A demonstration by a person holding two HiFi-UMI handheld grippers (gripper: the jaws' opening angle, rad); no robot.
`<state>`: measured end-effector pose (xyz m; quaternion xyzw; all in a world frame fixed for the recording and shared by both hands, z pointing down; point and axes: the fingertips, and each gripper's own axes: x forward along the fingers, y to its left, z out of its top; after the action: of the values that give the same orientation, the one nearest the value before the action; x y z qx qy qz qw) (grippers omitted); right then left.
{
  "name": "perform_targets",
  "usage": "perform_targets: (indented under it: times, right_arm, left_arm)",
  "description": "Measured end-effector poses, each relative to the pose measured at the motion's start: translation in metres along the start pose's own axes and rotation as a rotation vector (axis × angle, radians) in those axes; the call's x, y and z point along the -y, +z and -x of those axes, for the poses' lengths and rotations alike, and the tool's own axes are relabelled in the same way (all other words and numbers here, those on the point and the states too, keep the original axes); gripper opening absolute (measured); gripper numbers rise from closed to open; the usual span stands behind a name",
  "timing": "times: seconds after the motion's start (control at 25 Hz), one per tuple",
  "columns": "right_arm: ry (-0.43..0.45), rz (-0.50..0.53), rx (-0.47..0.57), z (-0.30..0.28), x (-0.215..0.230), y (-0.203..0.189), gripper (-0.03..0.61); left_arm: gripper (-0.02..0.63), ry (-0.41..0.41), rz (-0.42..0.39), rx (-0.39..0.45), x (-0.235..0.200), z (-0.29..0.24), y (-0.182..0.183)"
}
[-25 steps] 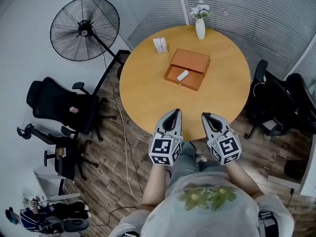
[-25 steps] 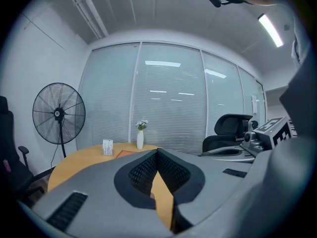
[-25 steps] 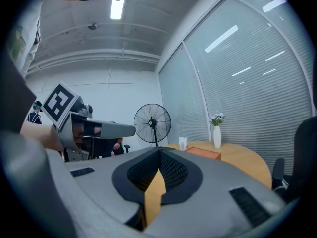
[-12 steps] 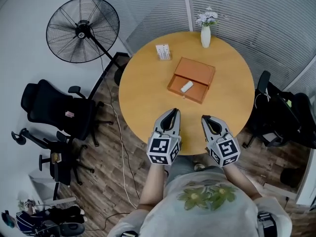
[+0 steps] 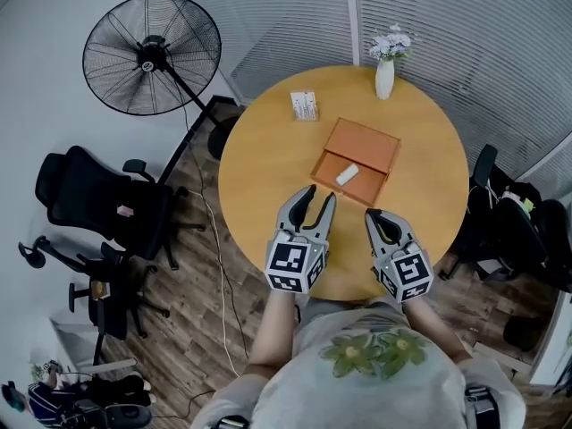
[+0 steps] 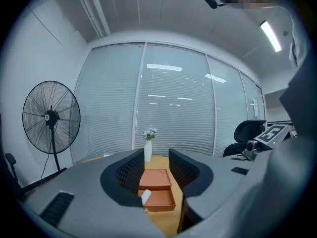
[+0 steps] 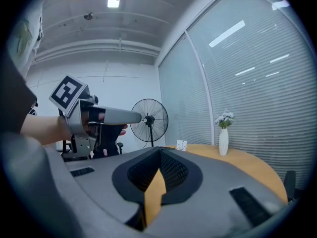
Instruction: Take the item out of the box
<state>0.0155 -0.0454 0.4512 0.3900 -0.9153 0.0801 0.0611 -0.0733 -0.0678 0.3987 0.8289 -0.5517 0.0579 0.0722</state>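
An orange box [image 5: 361, 155] lies on the round wooden table [image 5: 268, 164] with its drawer pulled out toward me. A small white item [image 5: 347, 174] rests in the drawer. My left gripper [image 5: 320, 197] hovers over the table's near part, just short of the box; its jaws have just been opening and stand open with nothing between them. In the left gripper view the box [image 6: 157, 187] and the white item [image 6: 145, 197] show beyond the left gripper [image 6: 153, 170]. My right gripper [image 5: 371, 213] is shut and empty beside it; in its own view the right gripper [image 7: 159, 155] looks across the tabletop.
A white vase with flowers [image 5: 385, 74] stands at the table's far edge, a small card holder [image 5: 304, 105] at the far left. A standing fan [image 5: 152, 54] and black office chairs [image 5: 98, 195] are to the left; more chairs [image 5: 514, 239] on the right.
Both grippers have moved forward over the table's near edge, closer to the box. The left jaws went from shut to open. The right jaws stayed shut.
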Motion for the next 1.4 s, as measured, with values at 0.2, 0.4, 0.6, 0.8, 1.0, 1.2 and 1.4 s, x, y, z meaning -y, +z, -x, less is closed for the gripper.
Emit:
perform_targets:
  times: [0.2, 0.4, 0.6, 0.8, 1.0, 1.2, 1.4]
  right_arm:
    - [-0.006, 0.027, -0.001, -0.020, 0.008, 0.007, 0.002]
    - [0.001, 0.032, 0.000, -0.041, 0.010, 0.013, 0.002]
    - [0.012, 0.039, -0.002, -0.062, 0.011, 0.017, 0.002]
    - [0.008, 0.022, -0.015, -0.079, 0.017, 0.019, 0.002]
    - [0.002, 0.012, -0.034, -0.094, 0.024, 0.012, 0.002]
    - [-0.014, -0.004, -0.059, -0.106, 0.036, 0.005, 0.002]
    - [-0.027, -0.010, -0.086, -0.118, 0.049, -0.003, 0.002]
  left_arm:
    - [0.190, 0.002, -0.027, -0.001, -0.018, -0.016, 0.012]
    - [0.215, 0.007, -0.045, 0.003, -0.036, -0.027, 0.022]
    - [0.215, 0.014, -0.043, -0.005, -0.055, -0.038, 0.020]
    - [0.215, 0.006, -0.034, -0.011, -0.069, -0.051, 0.021]
    - [0.215, -0.007, -0.028, -0.029, -0.081, -0.068, 0.014]
    - [0.215, -0.022, -0.023, -0.072, -0.090, -0.088, 0.000]
    - [0.215, -0.037, -0.016, -0.116, -0.096, -0.108, -0.020]
